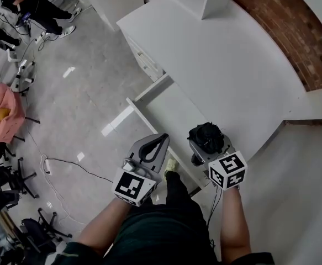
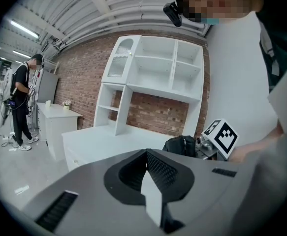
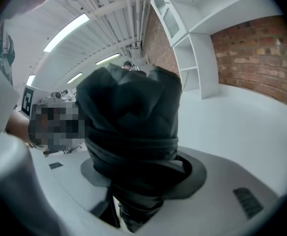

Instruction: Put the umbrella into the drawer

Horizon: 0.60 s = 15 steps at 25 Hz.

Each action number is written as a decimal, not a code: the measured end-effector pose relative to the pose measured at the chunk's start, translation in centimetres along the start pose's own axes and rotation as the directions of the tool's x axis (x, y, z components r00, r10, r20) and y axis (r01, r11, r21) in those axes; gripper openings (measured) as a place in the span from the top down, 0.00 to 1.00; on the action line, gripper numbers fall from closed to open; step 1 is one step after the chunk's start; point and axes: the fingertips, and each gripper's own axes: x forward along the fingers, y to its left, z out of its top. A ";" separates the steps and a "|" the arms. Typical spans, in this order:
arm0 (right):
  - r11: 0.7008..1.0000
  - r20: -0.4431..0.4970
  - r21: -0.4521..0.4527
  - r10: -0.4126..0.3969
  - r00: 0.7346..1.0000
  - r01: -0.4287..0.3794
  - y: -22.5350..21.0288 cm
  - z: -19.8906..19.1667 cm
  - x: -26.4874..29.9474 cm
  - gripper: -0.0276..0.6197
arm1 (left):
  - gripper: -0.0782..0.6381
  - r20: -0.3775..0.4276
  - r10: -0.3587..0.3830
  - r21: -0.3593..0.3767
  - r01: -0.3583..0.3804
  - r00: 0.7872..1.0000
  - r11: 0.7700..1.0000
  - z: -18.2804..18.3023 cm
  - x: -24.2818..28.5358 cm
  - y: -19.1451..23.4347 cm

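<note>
Standing by here: the right gripper (image 1: 206, 146) is clamped on the umbrella (image 1: 206, 135), a black folded one all bunched up. The jaws pinch it low down and the fabric bulges out above them. It's up in the air over the near end of the open drawer (image 1: 174, 115), close to the edge of the white tabletop (image 1: 232, 59), so it isn't in the drawer yet.

The left gripper (image 1: 162, 140) is just beside it on the left, jaws pressed together with nothing between them, over the drawer's front edge. The two grippers are close but not touching.

The drawer is pulled out toward the person from the white unit. At the far end of the tabletop there's a white shelf unit (image 2: 153, 77) against a brick wall (image 1: 293, 26). Across the room another person (image 2: 22, 102) is standing on the grey floor (image 1: 89, 81), and some pink cloth (image 1: 3, 115) is draped at the left.
</note>
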 end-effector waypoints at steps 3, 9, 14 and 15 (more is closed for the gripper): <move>1.000 -0.057 -0.011 -0.001 0.998 0.000 -0.5 -1.8 1.4 0.59 | 0.88 -0.023 0.004 -0.015 -0.004 1.000 1.000 -1.0 0.6 0.5; 1.000 -0.166 0.002 0.014 0.986 -0.013 -1.4 -6.5 3.9 0.59 | 0.88 -0.050 0.012 -0.025 -0.013 0.999 1.000 -2.5 1.8 1.0; 0.999 -0.260 -0.030 0.022 0.965 -0.031 -1.5 -10.4 5.4 0.59 | 0.88 -0.061 0.021 -0.035 -0.023 0.998 0.999 -3.3 2.4 1.6; 0.999 -0.279 -0.036 0.024 0.960 -0.036 -1.5 -11.3 5.6 0.59 | 0.88 -0.066 0.021 -0.036 -0.023 0.998 0.999 -3.6 2.4 1.5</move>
